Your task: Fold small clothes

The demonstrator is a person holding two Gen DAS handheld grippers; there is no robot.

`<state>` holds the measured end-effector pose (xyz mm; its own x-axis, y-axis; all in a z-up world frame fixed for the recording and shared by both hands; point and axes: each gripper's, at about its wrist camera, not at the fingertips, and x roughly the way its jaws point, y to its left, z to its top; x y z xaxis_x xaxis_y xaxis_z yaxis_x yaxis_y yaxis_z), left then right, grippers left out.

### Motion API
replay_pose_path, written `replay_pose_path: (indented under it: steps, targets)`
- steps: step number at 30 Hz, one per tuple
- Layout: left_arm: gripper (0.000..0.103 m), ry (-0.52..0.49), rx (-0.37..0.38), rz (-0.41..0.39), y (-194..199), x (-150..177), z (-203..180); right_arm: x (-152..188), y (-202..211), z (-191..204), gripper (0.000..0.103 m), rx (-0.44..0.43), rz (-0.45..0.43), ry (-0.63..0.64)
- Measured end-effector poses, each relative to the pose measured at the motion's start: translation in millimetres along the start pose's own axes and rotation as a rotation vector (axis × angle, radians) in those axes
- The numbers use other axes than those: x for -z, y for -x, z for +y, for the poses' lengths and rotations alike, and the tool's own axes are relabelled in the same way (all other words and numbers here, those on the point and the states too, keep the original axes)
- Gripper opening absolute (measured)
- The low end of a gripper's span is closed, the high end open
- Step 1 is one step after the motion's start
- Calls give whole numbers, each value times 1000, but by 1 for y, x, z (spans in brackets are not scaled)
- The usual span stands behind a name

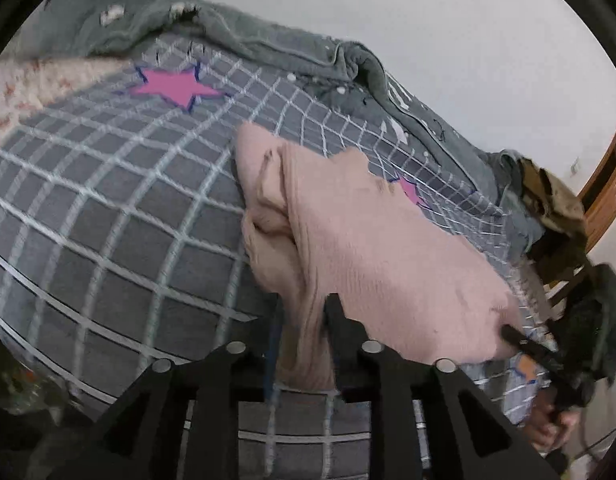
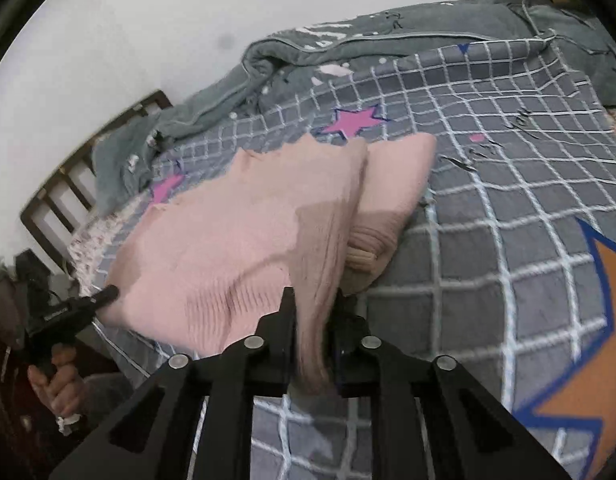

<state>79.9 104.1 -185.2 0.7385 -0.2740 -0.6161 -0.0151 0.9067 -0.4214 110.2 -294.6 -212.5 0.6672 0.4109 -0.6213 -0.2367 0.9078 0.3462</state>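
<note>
The place was a home bedroom. A bed with a grey grid-patterned sheet printed with stars, a rumpled grey quilt, and a dark wooden slatted bed frame stood against a plain white wall.

- My left gripper is matte black plastic; 4 flat angular struts fan out toward the lens in its own view.
- 4 round silver screws cap those struts.
- A thin blue cable runs between the inner struts.
- My right gripper is built the same: black, 4 struts, 4 silver screws.
- From the right view, the left gripper's body is black with a small pale label, too small to read.
- My left hand is bare skin, with something pale at 1 finger.
- My right hand also shows bare skin.
</note>
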Motion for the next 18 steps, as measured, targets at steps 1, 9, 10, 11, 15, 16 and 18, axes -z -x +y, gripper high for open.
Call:
replay_pose_path:
  steps: [1, 9, 10, 11, 15, 16, 18]
  targets:
    - [39, -14, -9, -12, 2, -2, -1, 0, 5, 1, 20, 11, -17, 12]
    - [60, -114, -27, -80, -5, -55, -26, -34, 20, 11, 35, 12, -124, 50]
    - [60, -119, -29, -78, -9, -61, -28, -40, 15, 14, 35, 18, -125, 54]
    - [60, -121, -31, -72, -16, -67, -30, -46, 10, 16, 35, 23, -129, 59]
    - [59, -116, -50, -53, -44, -87, -32, -68, -17, 20, 35, 63, -118, 80]
    - [56, -118, -59, -42, -52, -91, -31, -73, -25, 20, 35, 83, -108, 85]
    - [49, -121, -82, -15, -65, -95, -30, -78, -39, 17, 35, 122, -93, 90]
